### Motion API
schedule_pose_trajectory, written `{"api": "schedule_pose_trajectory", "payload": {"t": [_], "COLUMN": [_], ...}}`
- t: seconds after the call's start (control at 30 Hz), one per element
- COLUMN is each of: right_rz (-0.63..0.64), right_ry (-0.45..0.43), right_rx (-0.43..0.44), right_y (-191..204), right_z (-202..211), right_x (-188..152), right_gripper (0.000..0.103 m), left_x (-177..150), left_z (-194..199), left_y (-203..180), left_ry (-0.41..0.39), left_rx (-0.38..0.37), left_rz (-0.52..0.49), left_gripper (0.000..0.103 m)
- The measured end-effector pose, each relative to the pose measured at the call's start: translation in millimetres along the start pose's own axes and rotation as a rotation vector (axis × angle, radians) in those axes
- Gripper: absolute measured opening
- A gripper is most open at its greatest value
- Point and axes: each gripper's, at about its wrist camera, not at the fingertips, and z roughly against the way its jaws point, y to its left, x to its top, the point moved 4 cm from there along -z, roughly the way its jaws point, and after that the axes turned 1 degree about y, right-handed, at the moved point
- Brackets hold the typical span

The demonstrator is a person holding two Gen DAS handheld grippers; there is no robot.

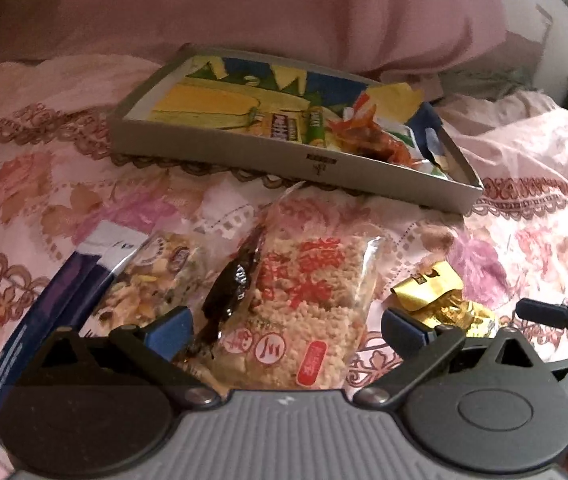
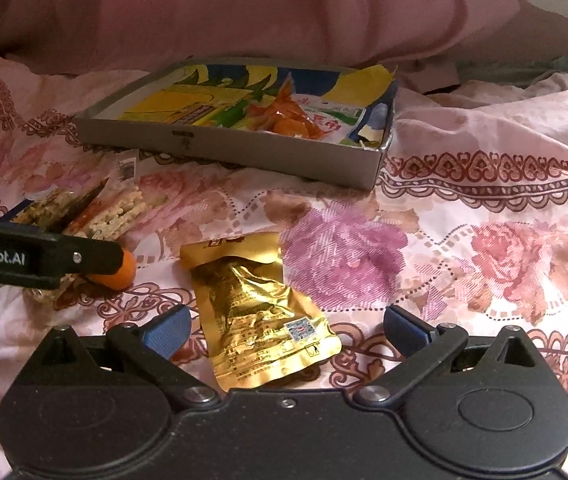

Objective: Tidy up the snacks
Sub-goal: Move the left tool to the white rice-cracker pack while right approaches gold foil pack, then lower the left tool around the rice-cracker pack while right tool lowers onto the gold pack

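1. Snacks are seen scattered on a floral pink bedspread point(image 2: 483, 216), with a shallow grey box point(image 2: 240, 152) set farther back, toward the far edge of the bedspread, below a pink pillow point(image 2: 244, 8).
2. At the near left of the bedspread, a dark blue packet point(image 1: 40, 312) is seen, and just beside it a clear bag of mixed bits point(image 1: 144, 280).
3. A dark-wrapped piece point(image 1: 232, 292) is laid against the left edge of a clear rice-crisp pack with red lettering point(image 1: 307, 304).
4. The left gripper point(image 1: 285, 330) is spread wide, its blue-padded fingers placed on either side of the rice-crisp pack; nothing is clamped, and contact with the pack cannot be told.
5. A gold foil pouch point(image 2: 260, 312) is laid flat to the right of the rice-crisp pack, apart from it.
6. The right gripper point(image 2: 285, 330) is likewise opened wide, with the gold foil pouch between its fingers and nothing gripped.
7. Inside the grey box, a large yellow corn-printed bag point(image 1: 228, 100) is laid across the left part, and a pack with red-orange contents point(image 1: 379, 136) is seen toward the right end.
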Motion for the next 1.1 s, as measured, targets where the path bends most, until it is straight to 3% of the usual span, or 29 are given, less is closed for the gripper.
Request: {"api": "schedule_pose_trajectory", "payload": {"t": [0.17, 0.4, 0.57, 0.77, 1.0, 1.1], "right_rz": [0.003, -0.016, -0.048, -0.037, -0.067, -0.080], "right_ry": [0.002, 0.013, 0.018, 0.020, 0.010, 0.011], "right_rx": [0.010, 0.016, -0.008, -0.018, -0.041, -0.040], "right_y": [1, 0, -8, -6, -13, -16], "right_z": [-1, -3, -2, -1, 2, 1], "right_x": [0, -1, -2, -2, 0, 0], "right_gripper": [0.102, 0.102, 0.101, 0.094, 0.075, 0.074], "left_x": [-2, -3, -5, -8, -16, -20], "left_z": [-2, 11, 23, 39, 54, 55], "left_y": [-3, -3, -10, -22, -36, -41], "left_ry": [0.007, -0.014, -0.039, -0.080, -0.111, -0.121], "left_rx": [0.008, -0.016, -0.022, -0.039, -0.081, -0.095], "left_rz": [-0.050, -0.021, -0.056, -0.117, -0.193, -0.243], "left_gripper": [0.103, 0.103, 0.103, 0.103, 0.103, 0.103]}}
